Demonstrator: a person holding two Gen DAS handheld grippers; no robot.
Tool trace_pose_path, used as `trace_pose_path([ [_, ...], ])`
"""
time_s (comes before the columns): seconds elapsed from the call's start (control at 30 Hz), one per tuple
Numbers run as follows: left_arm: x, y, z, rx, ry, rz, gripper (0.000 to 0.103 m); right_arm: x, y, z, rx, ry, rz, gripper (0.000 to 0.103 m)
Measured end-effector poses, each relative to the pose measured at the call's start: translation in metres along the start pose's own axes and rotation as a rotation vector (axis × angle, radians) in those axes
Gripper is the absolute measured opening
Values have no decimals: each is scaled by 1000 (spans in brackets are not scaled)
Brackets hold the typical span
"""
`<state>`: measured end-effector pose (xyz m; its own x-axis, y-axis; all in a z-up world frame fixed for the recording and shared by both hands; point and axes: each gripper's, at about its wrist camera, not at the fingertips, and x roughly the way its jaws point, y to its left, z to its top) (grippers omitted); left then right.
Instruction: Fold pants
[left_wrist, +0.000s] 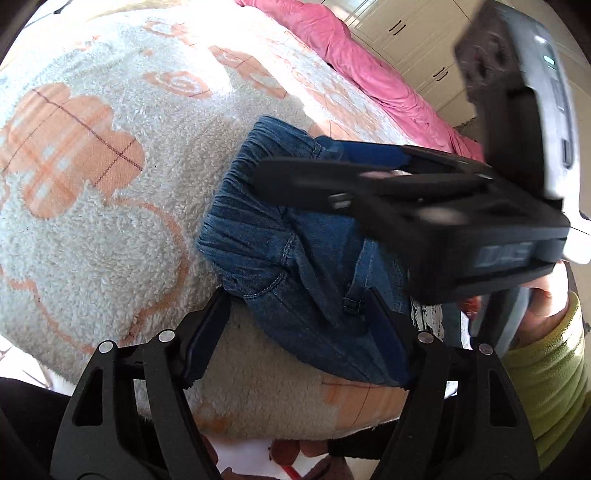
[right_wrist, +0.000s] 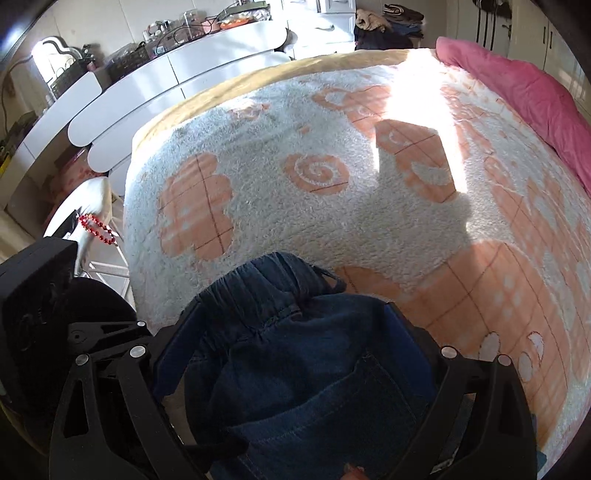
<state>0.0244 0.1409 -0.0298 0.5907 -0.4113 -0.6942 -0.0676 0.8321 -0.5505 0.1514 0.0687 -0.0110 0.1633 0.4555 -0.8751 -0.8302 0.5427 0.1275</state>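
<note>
We see folded jeans (left_wrist: 295, 266) on fleece blanket (left_wrist: 110, 221). Left gripper (left_wrist: 295, 332) jaws spread, denim edge between them, unpinched. Right gripper (right_wrist: 291, 354) jaws wide, straddling jeans; grip unclear.

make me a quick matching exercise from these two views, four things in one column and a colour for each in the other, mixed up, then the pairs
Things:
1. pants
2. quilt
3. sleeve
4. bead string

Colours:
A. green
B. red
C. blue denim
D. pink

Pairs: 1-C, 2-D, 3-A, 4-B
</note>
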Motion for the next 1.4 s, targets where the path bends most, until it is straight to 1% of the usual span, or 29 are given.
trace_pose_path([
  [0.07, 3, -3, 1, -3, 0, 4, 66, 13, -2, 1, 5, 26, 9, 93],
  [0.1, 4, -4, 2, -2, -2, 6, 67, 19, -3, 1, 9, 28, 21, 84],
  [0.13, 5, -6, 2, 0, -2, 9, 68, 23, -4, 0, 9, 31, 38, 68],
  [0.17, 6, -7, 2, 3, 1, 13, 69, 27, -4, 0, 13, 33, 40, 61],
  [0.2, 7, -9, 3, 1, 2, 10, 71, 28, -6, -1, 17, 29, 37, 58],
  [0.23, 7, -9, 4, -4, 2, 0, 75, 25, -8, -3, 22, 16, 41, 52],
  [0.27, 5, -9, 4, -17, -2, -18, 76, 18, -11, -3, 32, 0, 53, 44],
  [0.33, 3, -6, 8, -43, -17, -57, 82, -5, -22, -8, 70, -51, 105, 37],
  [0.37, 2, -6, 9, -52, -21, -82, 83, -19, -29, -12, 89, -87, 135, 35],
  [0.43, 2, -10, 8, -59, -18, -126, 83, -41, -40, -21, 128, -130, 170, 32],
  [0.53, 8, -27, 7, -33, 1, -176, 83, -73, -57, -39, 172, -191, 213, 32],
  [0.63, 17, -49, 3, 13, 24, -219, 83, -100, -71, -56, 205, -243, 228, 32],
  [0.7, 22, -63, 5, 32, 42, -256, 83, -116, -76, -66, 202, -275, 222, 32],
  [0.8, 27, -85, 4, 61, 36, -267, 83, -135, -85, -80, 213, -306, 212, 32],
  [0.9, 28, -110, 3, 101, 27, -276, 83, -148, -92, -92, 221, -323, 186, 32],
  [1.0, 31, -134, 3, 145, 18, -281, 83, -160, -103, -109, 245, -339, 165, 37],
  [1.07, 37, -150, 1, 175, 33, -308, 83, -167, -111, -122, 273, -352, 150, 44],
  [1.1, 41, -157, -1, 193, 46, -328, 83, -172, -116, -133, 298, -349, 129, 48],
  [1.13, 45, -164, -5, 210, 71, -380, 83, -175, -122, -141, 321, -344, 100, 59],
  [1.17, 51, -170, -5, 218, 100, -428, 83, -180, -128, -153, 342, -348, 73, 62],
  [1.2, 57, -171, -6, 229, 127, -464, 83, -186, -132, -165, 363, -360, 43, 62],
  [1.23, 60, -173, -9, 241, 132, -471, 83, -189, -137, -178, 388, -368, 13, 62],
  [1.33, 74, -174, -15, 245, 170, -479, 83, -193, -147, -213, 461, -388, -38, 62],
  [1.37, 78, -176, -18, 245, 184, -475, 83, -191, -147, -221, 481, -393, -51, 62],
  [1.4, 83, -180, -17, 265, 189, -458, 83, -187, -146, -226, 504, -385, -52, 62],
])
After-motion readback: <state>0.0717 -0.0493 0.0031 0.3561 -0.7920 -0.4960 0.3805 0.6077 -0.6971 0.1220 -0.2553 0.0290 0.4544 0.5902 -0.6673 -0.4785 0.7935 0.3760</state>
